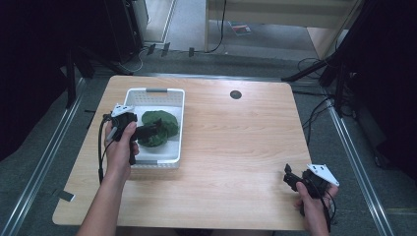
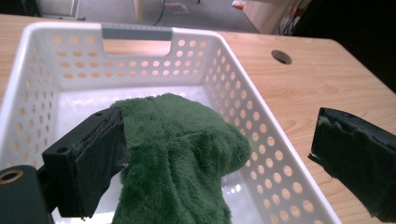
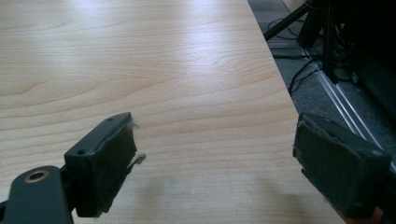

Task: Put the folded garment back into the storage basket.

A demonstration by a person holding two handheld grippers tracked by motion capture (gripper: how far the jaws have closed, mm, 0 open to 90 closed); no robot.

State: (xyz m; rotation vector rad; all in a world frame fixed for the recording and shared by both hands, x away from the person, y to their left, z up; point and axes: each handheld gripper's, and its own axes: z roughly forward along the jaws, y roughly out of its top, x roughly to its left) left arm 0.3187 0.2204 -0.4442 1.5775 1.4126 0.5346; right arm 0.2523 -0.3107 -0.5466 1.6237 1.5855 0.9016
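I have one white perforated plastic basket point(image 1: 173, 129) sitting at the left of the high view on the pale wood-grain tabletop point(image 1: 236, 147), its near rim close to the tabletop's left front edge and its grey-handled far wall toward the upper left. Inside it lies the single dark green plush cloth point(image 1: 164, 125), fluffy and bunched into a soft mound on the basket floor. My left gripper point(image 1: 156, 129) hangs over the basket interior with its fingers spread wide; in the left gripper view the cloth point(image 2: 187, 158) brushes the left pad while the right pad stands clear of it, beyond the basket's perforated side wall point(image 2: 243, 93). The whole centre and right of the tabletop is bare, with one small round hole point(image 1: 235, 94) near the upper edge. My right gripper point(image 1: 290, 178) sits at the lower right, near the tabletop's right edge, fingers wide with nothing between them, over bare wood point(image 3: 140, 70).
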